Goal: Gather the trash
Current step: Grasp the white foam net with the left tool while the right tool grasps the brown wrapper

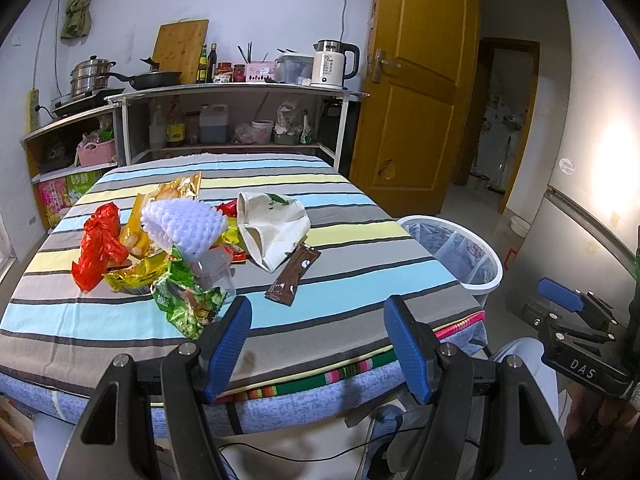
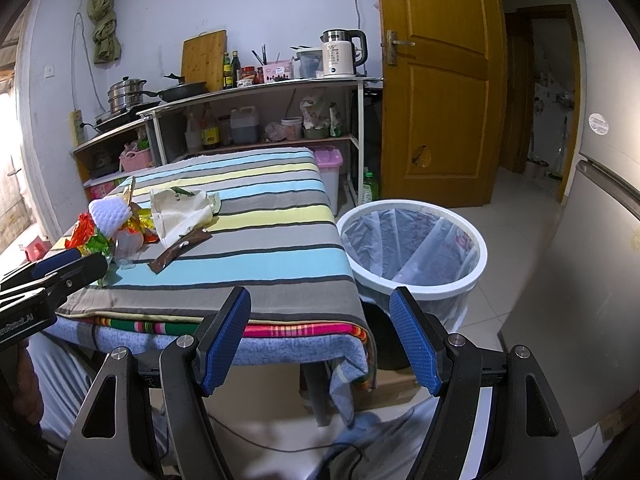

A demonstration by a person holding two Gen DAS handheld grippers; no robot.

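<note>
A heap of trash lies on the striped table (image 1: 340, 236): a red wrapper (image 1: 98, 246), a white foam net (image 1: 184, 226), a green packet (image 1: 190, 300), a cream paper bag (image 1: 272, 226) and a brown sachet (image 1: 294, 276). My left gripper (image 1: 318, 344) is open and empty at the table's near edge, just short of the green packet. My right gripper (image 2: 320, 336) is open and empty, off the table's near right corner. The white bin (image 2: 416, 256) with a clear liner stands on the floor right of the table (image 2: 260, 248). The brown sachet (image 2: 180, 250) and paper bag (image 2: 184, 210) show at left.
A shelf unit (image 1: 224, 120) with pots, bottles and a kettle (image 1: 332, 64) stands behind the table. A wooden door (image 1: 416, 92) is at the back right. A grey fridge (image 2: 600, 240) stands at right. The tiled floor (image 2: 516, 248) runs toward the doorway.
</note>
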